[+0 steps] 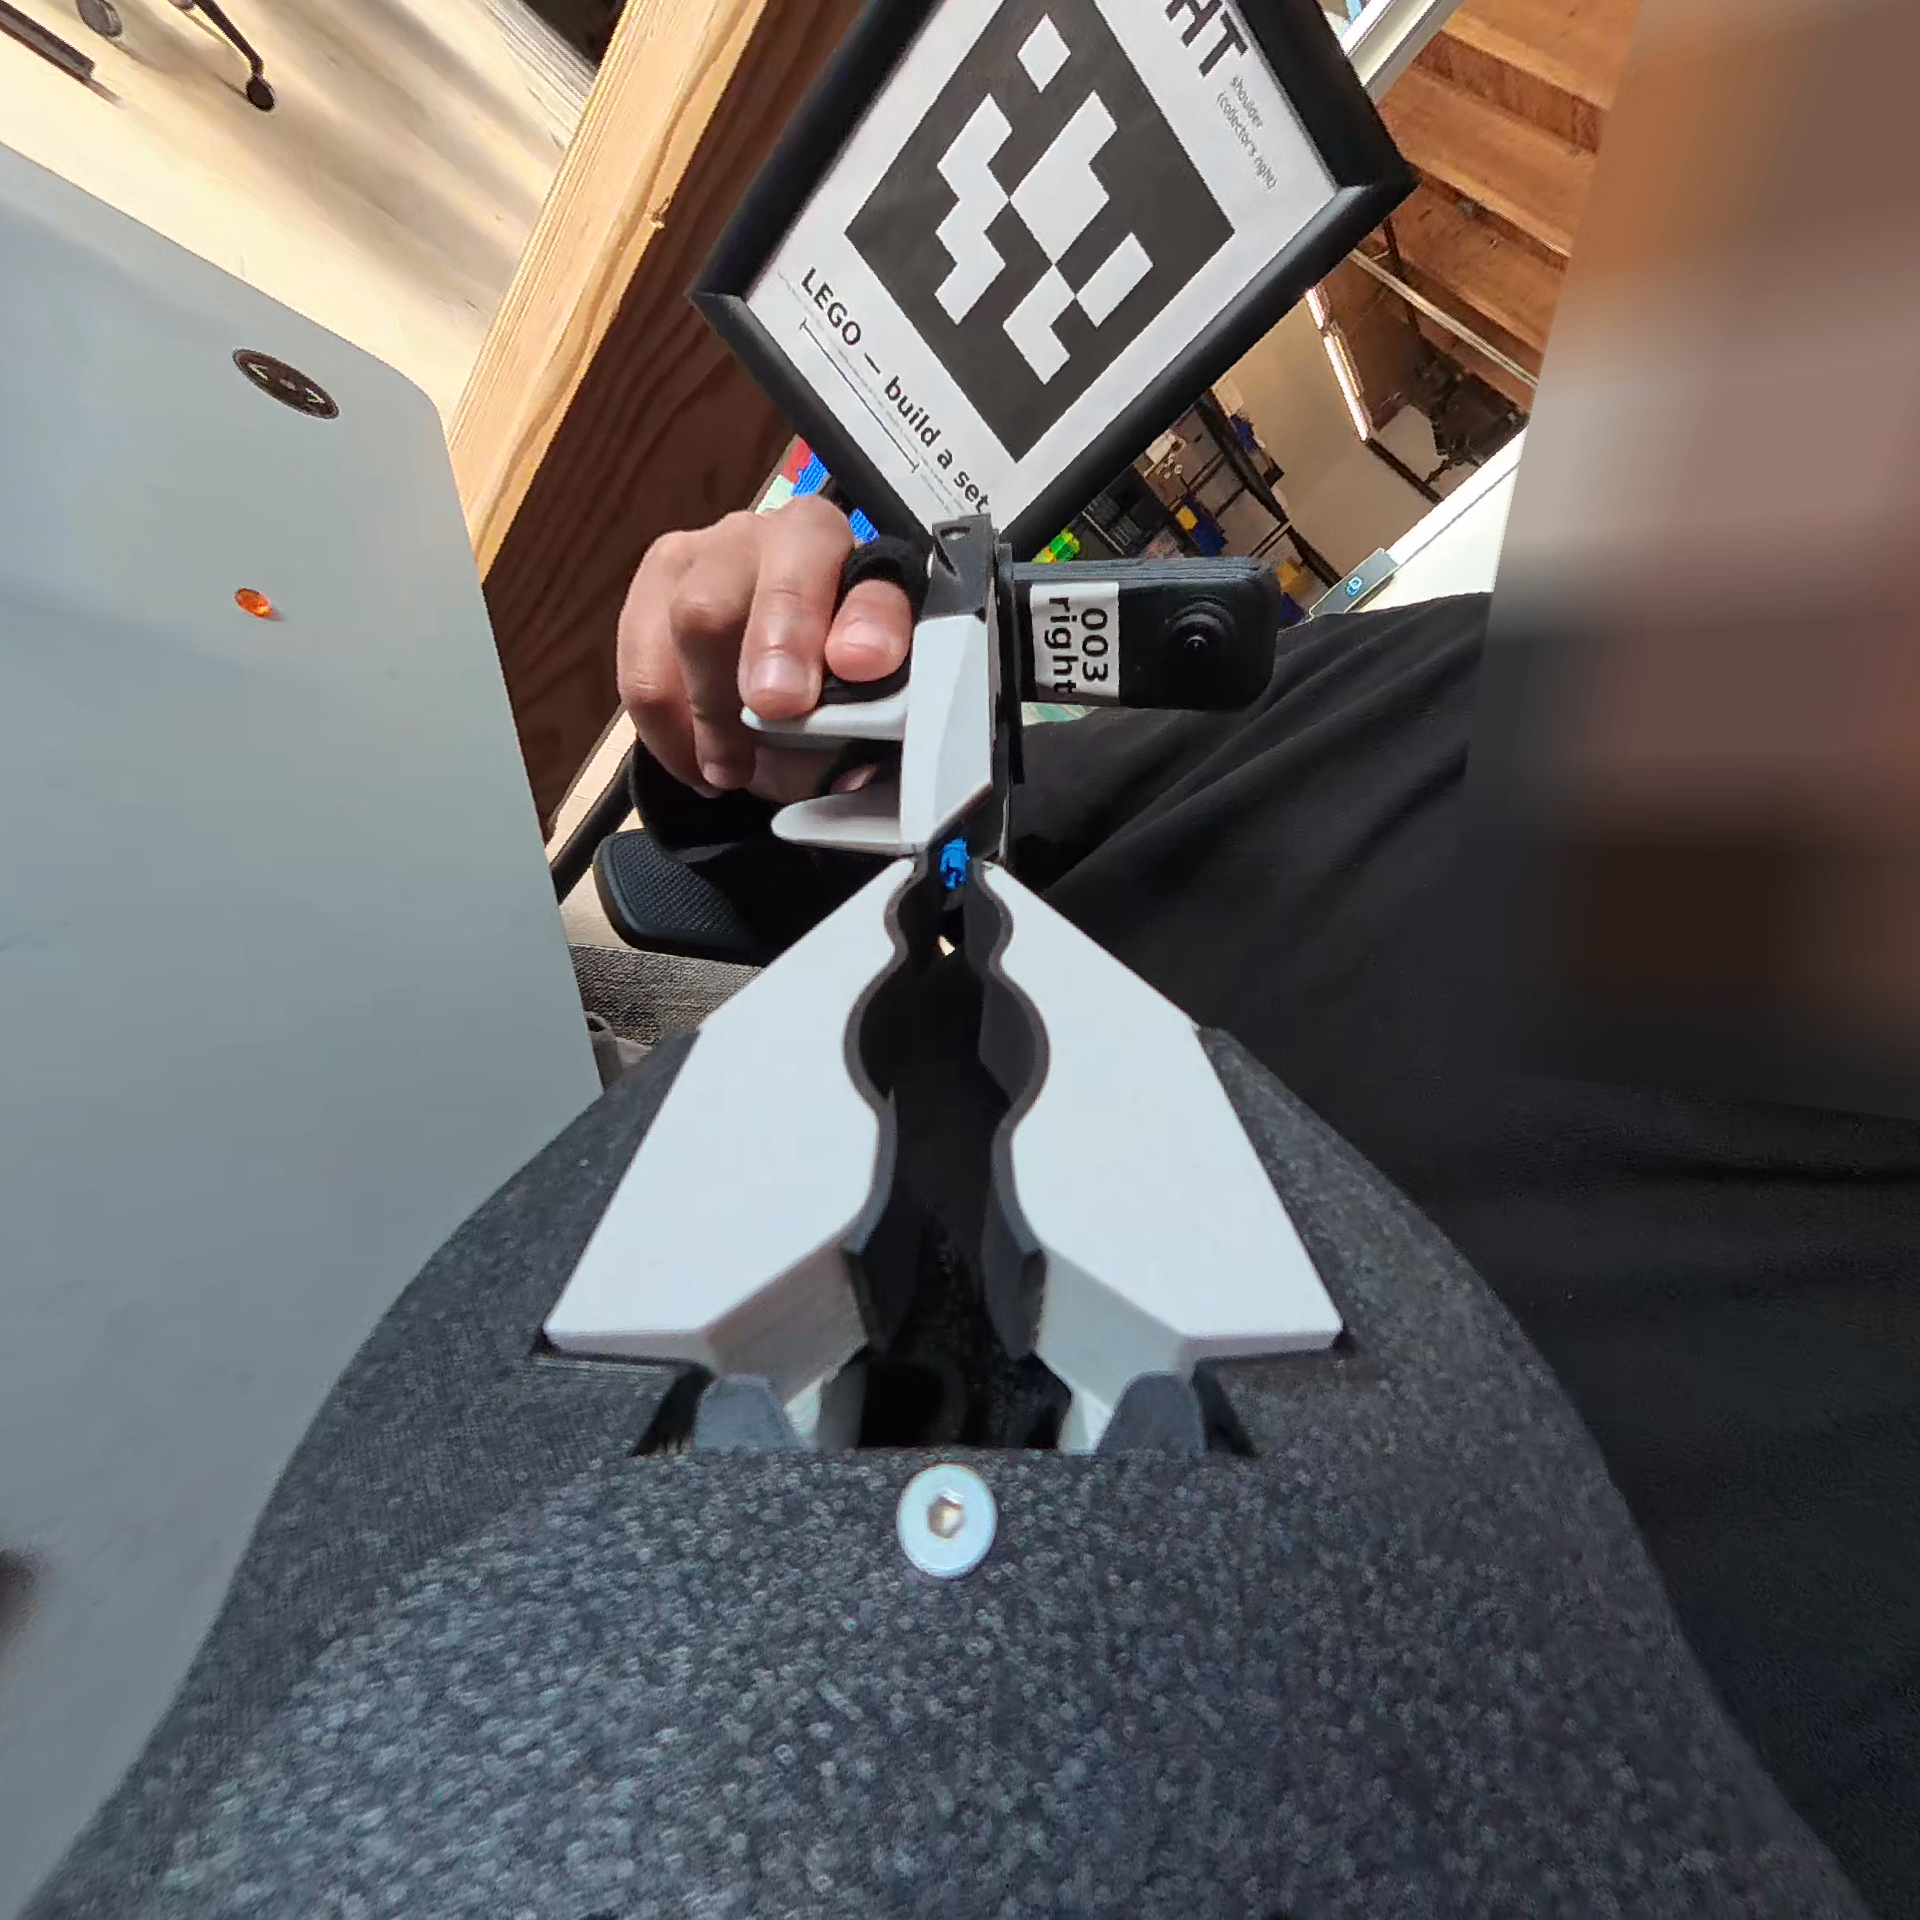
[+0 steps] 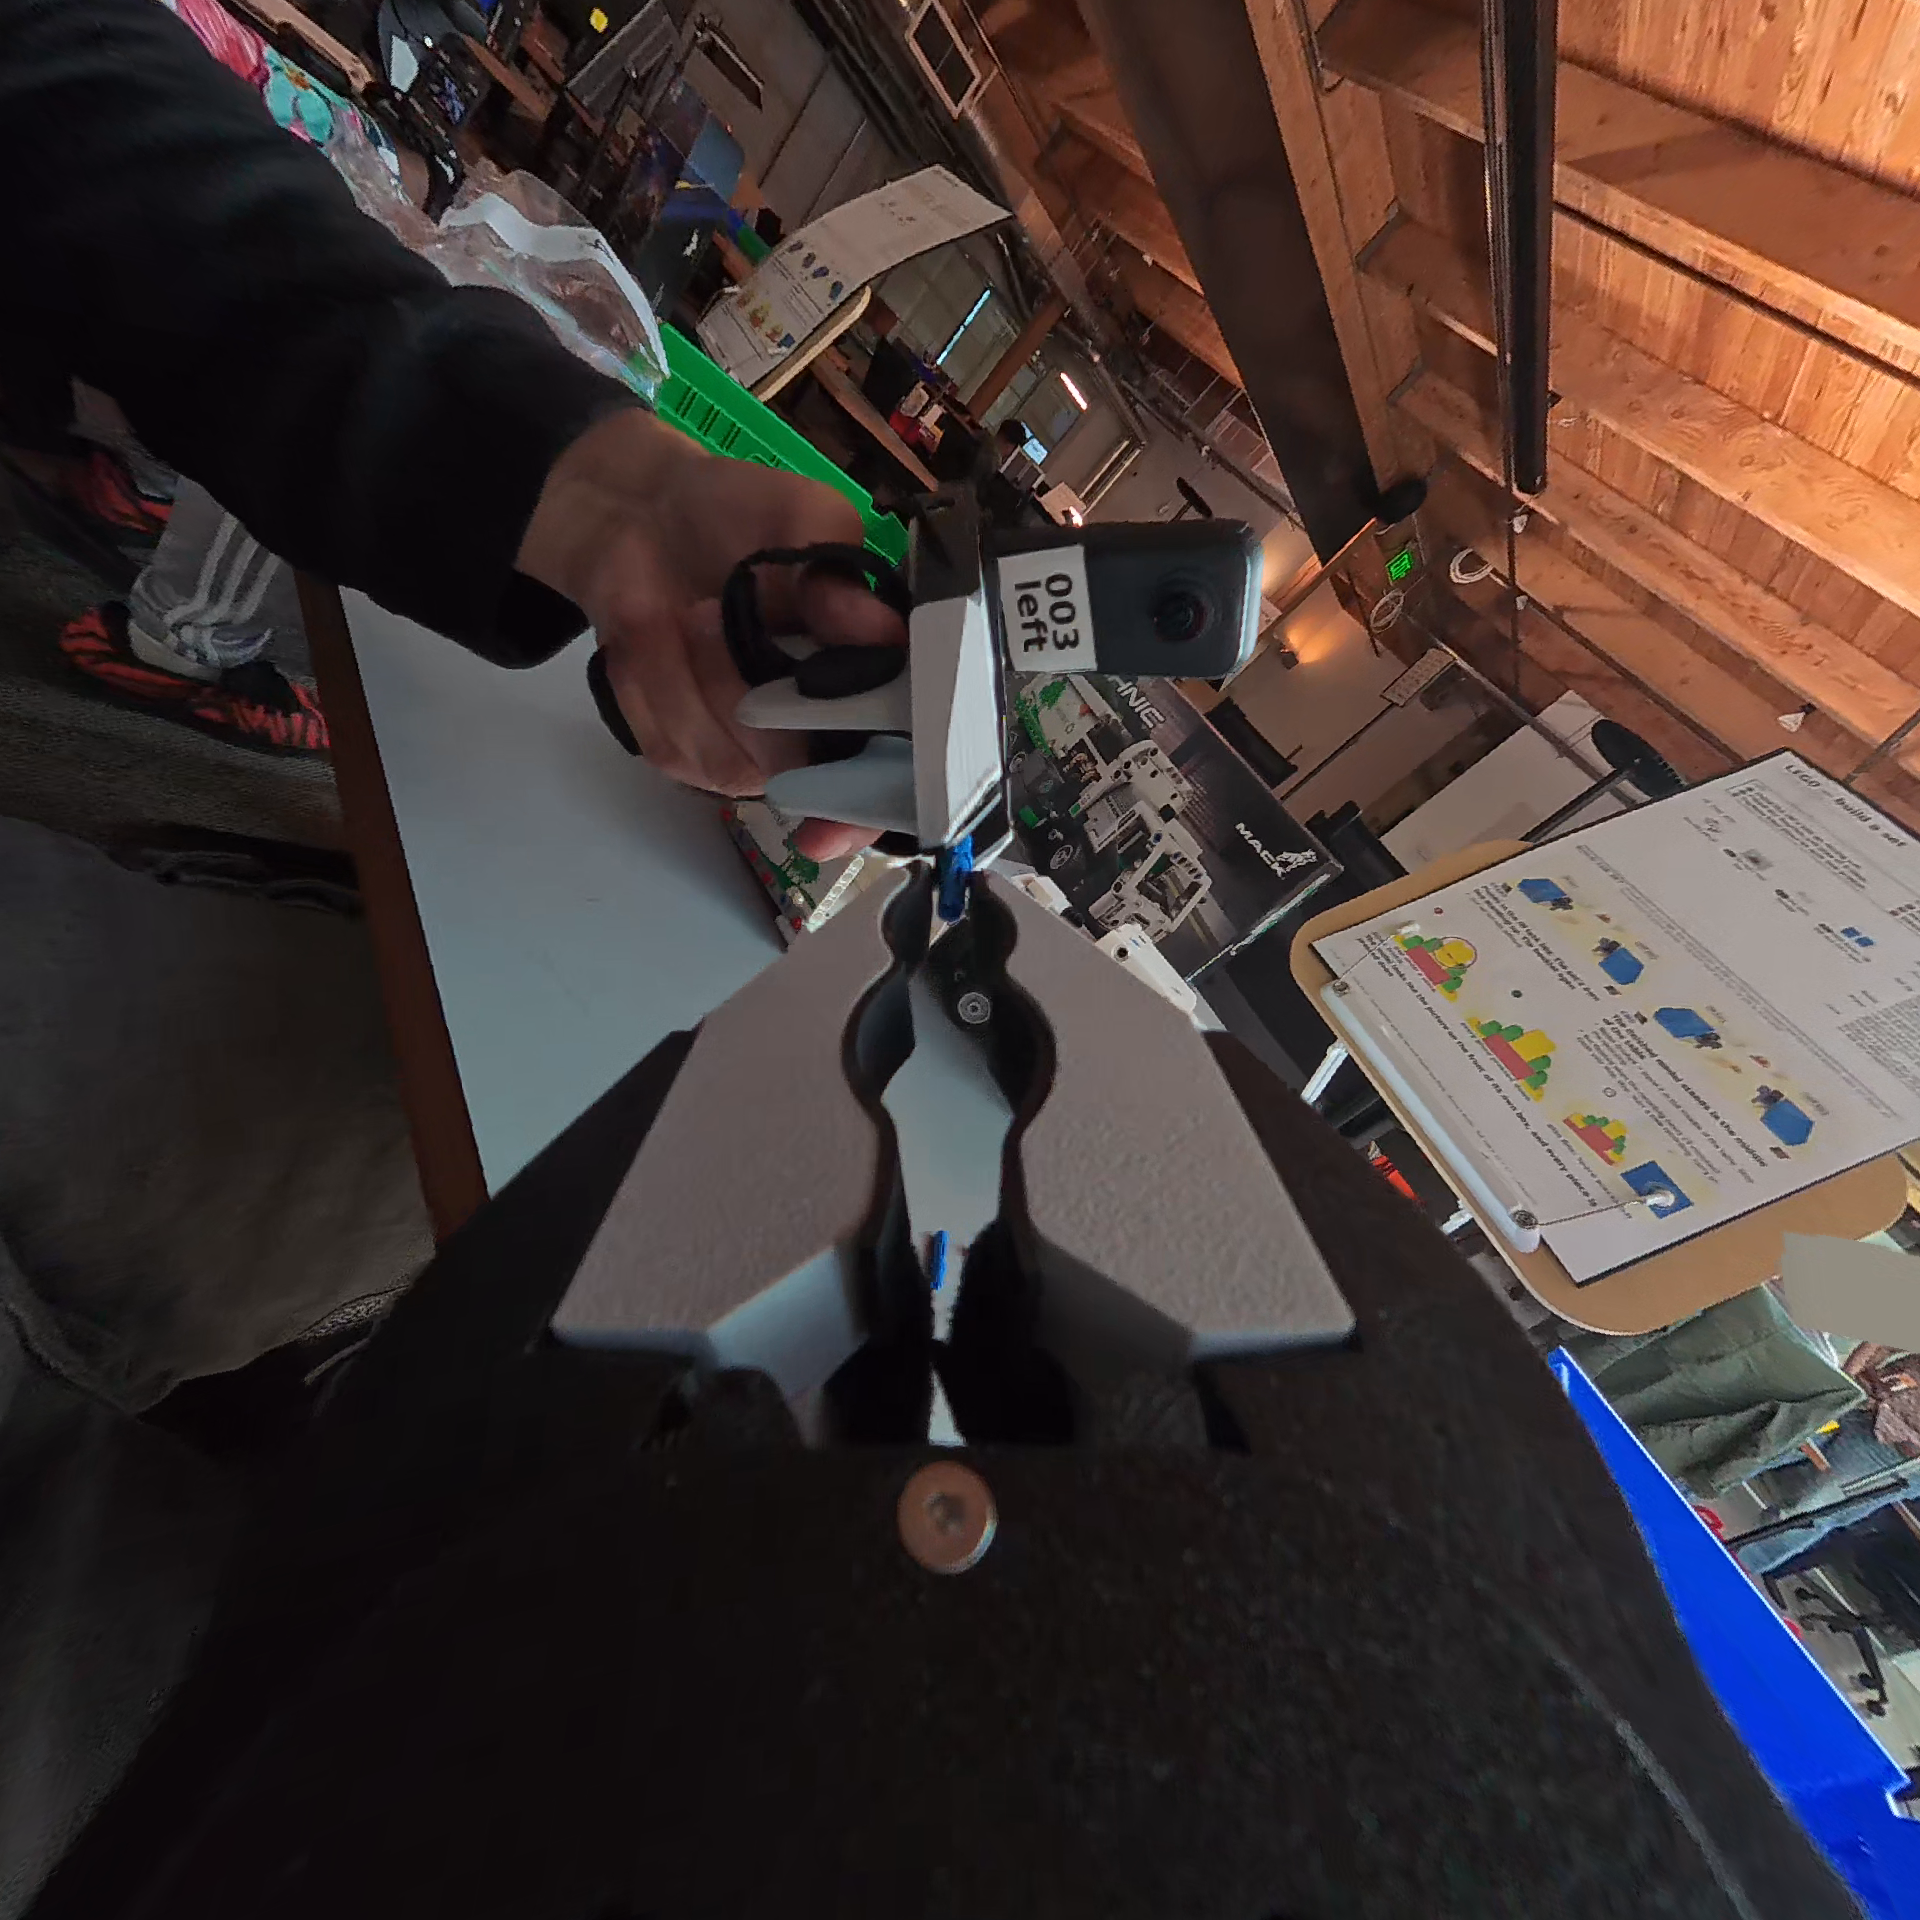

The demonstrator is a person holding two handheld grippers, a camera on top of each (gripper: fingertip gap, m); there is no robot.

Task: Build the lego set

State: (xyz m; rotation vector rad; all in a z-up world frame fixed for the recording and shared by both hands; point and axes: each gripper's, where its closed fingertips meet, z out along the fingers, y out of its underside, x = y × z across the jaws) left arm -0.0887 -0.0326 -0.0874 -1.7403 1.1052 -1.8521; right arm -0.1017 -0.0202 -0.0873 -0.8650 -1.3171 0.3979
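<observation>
A small blue lego pin (image 1: 951, 864), slim and glossy, is held in mid-air above the table: left claw (image 1: 948, 878) and right claw (image 2: 948, 878) meet tip to tip, both nearly closed, pinching it.

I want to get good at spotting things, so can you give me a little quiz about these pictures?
1. True or false: the left tool and the right tool meet tip to tip.
2. The piece between their tips is: A red, B blue, C yellow?
3. Fill in: each tool is held by a person's ____.
Key: 1 true; 2 B; 3 hand.
</observation>
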